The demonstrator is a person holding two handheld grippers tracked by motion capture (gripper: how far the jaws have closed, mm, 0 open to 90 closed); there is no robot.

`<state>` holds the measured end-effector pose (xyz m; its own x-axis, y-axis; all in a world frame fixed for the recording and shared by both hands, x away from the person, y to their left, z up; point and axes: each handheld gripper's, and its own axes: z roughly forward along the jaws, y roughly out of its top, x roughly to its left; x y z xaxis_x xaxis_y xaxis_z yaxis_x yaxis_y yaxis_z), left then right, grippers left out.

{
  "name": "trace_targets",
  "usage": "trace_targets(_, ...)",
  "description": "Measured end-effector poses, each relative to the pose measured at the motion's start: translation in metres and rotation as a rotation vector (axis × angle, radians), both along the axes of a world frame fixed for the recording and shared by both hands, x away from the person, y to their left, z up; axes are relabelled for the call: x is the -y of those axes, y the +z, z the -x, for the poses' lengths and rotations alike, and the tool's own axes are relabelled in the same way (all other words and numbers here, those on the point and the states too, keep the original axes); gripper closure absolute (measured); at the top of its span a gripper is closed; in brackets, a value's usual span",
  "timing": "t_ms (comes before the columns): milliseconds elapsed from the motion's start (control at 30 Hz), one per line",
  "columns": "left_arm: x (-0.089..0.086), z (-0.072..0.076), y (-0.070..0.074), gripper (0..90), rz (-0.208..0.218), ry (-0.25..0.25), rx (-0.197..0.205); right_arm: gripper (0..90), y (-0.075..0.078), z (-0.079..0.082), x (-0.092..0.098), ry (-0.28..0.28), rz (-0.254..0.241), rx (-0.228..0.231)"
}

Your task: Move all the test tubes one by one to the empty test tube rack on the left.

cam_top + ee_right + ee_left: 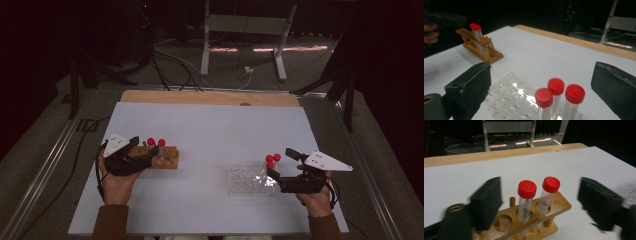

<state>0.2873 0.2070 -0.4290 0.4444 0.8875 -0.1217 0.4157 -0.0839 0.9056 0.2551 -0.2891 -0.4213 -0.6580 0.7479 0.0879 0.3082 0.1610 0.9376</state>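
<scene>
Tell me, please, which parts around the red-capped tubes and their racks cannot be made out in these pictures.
- Right gripper view: the bottoms of the three red-capped clear tubes are cut off by the lower edge.
- Left gripper view: the near end of the wooden tube rack is hidden behind the blurred black jaws.
- High view: the wells of the clear plastic rack are too small.

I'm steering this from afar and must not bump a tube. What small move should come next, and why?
Probably close the right gripper on one of the three red-capped clear tubes standing in the clear plastic rack. Its jaws stand open around them, and the left gripper is open, pressing on neither of the two red-capped tubes in the wooden rack, where empty holes remain.
</scene>
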Motion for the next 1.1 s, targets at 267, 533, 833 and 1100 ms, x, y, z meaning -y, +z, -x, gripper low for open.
trace_targets(267,0.004,0.006,0.009,1.0,0.021,-0.003,0.016,13.1,-0.014,0.003,0.001,-0.029,0.051,-0.010)
trace_targets(533,0.003,0.012,0.017,0.9,0.035,-0.012,0.048,28.6,-0.027,0.006,-0.001,-0.025,0.071,-0.022)
trace_targets(833,0.003,0.012,0.016,0.9,0.029,-0.006,0.043,54.3,-0.041,0.004,0.000,0.014,0.092,-0.057)
trace_targets(1100,0.003,0.012,0.015,0.9,0.030,-0.005,0.043,67.8,-0.052,0.000,-0.001,0.021,0.135,-0.075)
